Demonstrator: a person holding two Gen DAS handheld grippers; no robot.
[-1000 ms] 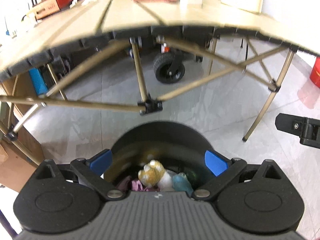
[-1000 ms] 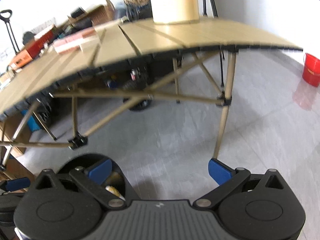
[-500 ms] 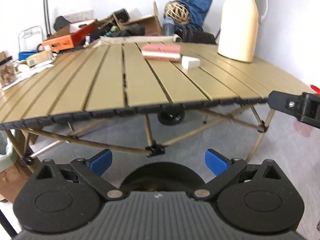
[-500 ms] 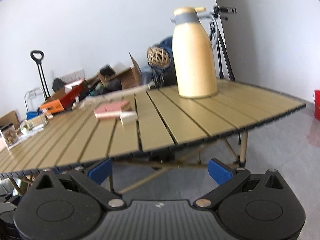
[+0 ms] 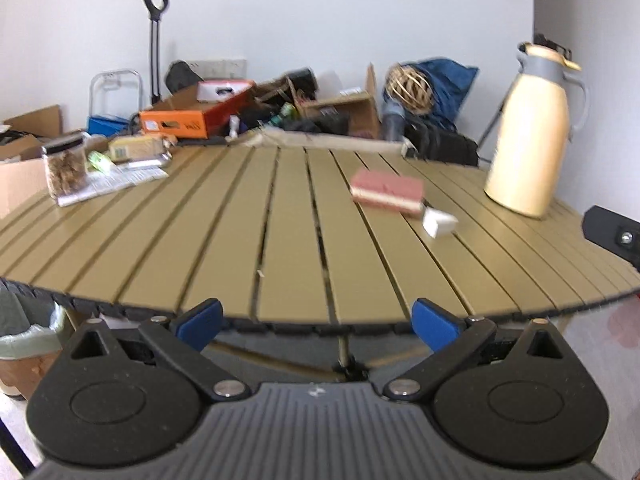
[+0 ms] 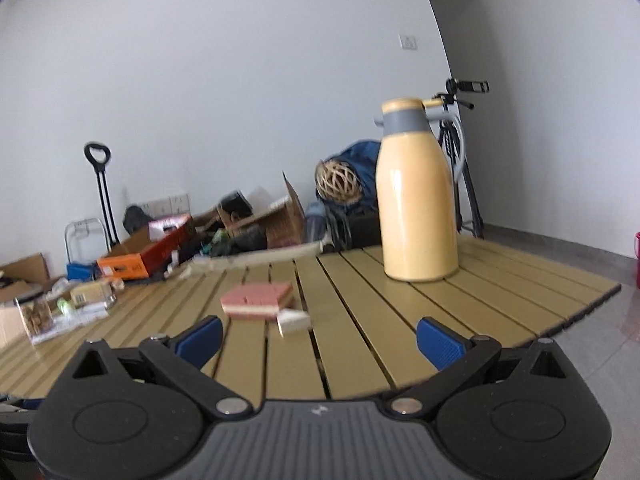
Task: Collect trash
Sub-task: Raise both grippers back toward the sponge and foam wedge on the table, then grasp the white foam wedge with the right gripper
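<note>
Once both grippers had risen from floor level to table height, the scene read as follows.

Trash candidate: a small white box [image 5: 439, 222] lay on the slatted table [image 5: 280, 240], just beside a pink block [image 5: 387, 191]; from the right wrist view the same white box [image 6: 294, 321] sat just ahead of that gripper, between its fingers in the picture.

Bin: one second earlier the left camera looked down into a dark bin holding crumpled items; that bin had since dropped out of the left view. A bag-lined container [image 5: 28, 330] showed at the lower left edge, under the table rim; whether it was the same bin could not be told.

Left gripper [image 5: 316, 320]: empty, fingers spread wide, level with the near table edge.

Right gripper [image 6: 320, 338]: empty, fingers spread wide, above the table surface; part of it showed at the right edge of the left view.

Change: both views had swung upward from the table legs and floor to the tabletop.

Meaning for task: a deposit appeared complete, and a new pick cycle seemed to be starting.

Probable next target: the white box, judged the nearest loose item.

Other objects: a cream flask [image 6: 418, 196] stood upright, well apart from the box; a jar [image 5: 66, 164] and papers lay at the far left.

Caution: the pink block might be disturbed during a grasp of the box.
</note>
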